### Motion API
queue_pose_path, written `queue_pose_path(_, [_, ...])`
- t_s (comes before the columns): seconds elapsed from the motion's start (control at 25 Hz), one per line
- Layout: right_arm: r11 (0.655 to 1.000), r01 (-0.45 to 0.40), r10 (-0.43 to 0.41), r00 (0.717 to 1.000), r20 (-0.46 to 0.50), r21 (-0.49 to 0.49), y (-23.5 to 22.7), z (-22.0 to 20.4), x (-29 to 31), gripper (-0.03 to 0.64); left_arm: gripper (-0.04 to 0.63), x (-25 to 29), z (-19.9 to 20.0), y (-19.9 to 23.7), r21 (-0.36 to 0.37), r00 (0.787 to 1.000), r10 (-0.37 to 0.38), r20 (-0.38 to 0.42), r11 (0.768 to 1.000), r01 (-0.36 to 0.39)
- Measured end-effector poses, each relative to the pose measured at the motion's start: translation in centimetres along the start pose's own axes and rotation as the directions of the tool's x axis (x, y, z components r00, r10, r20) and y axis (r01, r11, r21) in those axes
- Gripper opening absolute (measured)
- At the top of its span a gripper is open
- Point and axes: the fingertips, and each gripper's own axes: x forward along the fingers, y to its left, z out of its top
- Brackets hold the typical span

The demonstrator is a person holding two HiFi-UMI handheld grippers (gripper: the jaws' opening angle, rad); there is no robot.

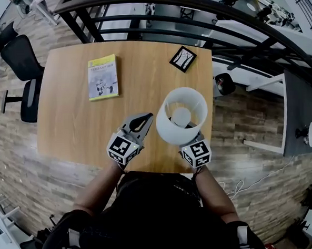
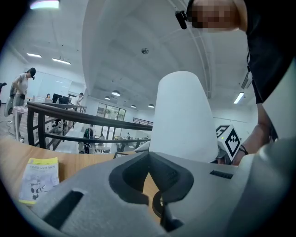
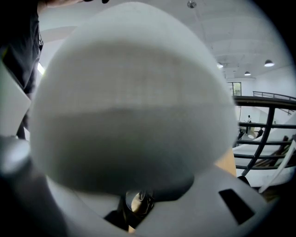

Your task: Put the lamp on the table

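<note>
A lamp (image 1: 182, 116) with a white drum shade hangs or stands over the near right part of the wooden table (image 1: 71, 111); its foot is hidden by the shade. My right gripper (image 1: 187, 141) reaches in under the shade and is shut on the lamp's thin metal stem (image 3: 138, 203). The shade (image 3: 134, 106) fills the right gripper view. My left gripper (image 1: 145, 119) is just left of the lamp, shut and empty. In the left gripper view the shade (image 2: 182, 115) rises close behind the left gripper (image 2: 155, 187).
A yellow-green book (image 1: 103, 77) lies at the table's far left, and a small black picture frame (image 1: 183, 58) at the far right. A black office chair (image 1: 20, 61) stands left of the table. A dark railing (image 1: 191, 14) runs behind it.
</note>
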Motion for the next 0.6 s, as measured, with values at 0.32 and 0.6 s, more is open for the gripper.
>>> queue_pose_path(0.32, [1.0,0.013,-0.013,1.0,0.004,0.017,-1.4,-2.1,2.1,0.107,0.008,0.7,-2.5,0.5,-0.025,0.999,0.018,-0.047,1.0,-0.019])
queue_pose_path(0.6, [0.999,0.033,-0.033,0.999,0.006,0.026,-2.5,-4.3,3.7,0.107,0.008,1.0,-3.5,0.7,-0.032,0.997,0.019,-0.071,0.999,-0.021])
